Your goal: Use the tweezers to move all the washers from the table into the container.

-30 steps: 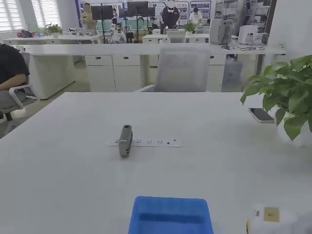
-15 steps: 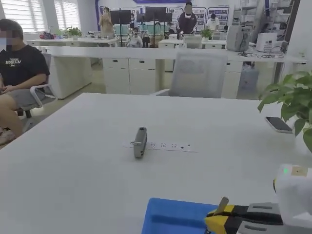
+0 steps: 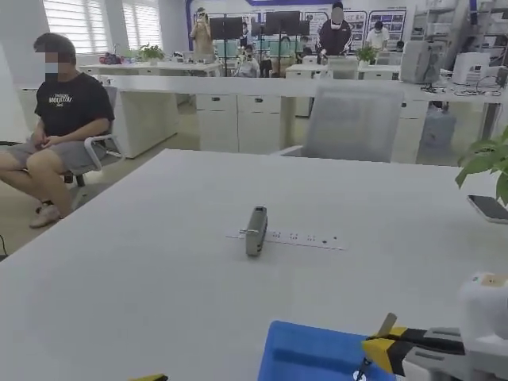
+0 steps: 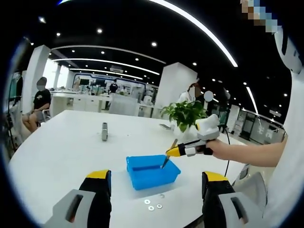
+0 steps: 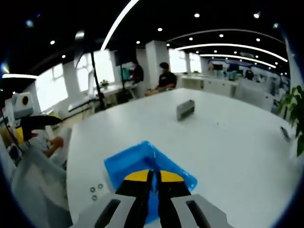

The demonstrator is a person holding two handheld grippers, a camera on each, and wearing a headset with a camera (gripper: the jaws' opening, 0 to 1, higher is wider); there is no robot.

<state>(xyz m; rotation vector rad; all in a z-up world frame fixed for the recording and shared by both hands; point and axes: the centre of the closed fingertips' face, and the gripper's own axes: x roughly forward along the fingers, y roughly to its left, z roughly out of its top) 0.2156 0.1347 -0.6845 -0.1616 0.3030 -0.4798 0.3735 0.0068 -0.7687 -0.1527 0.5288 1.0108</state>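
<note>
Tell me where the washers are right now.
In the left gripper view the washers lie on the white table, just in front of the blue container; in the right gripper view they sit left of it.

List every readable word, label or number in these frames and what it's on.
Nothing can be read clearly.
Seated person's black T-shirt: white chest lettering, too blurred to read.
Wall posters: too small to read.
White strip on the table: dark marks, too small to read.
Blue container: no label visible.
Tweezers: no marking legible.
</note>
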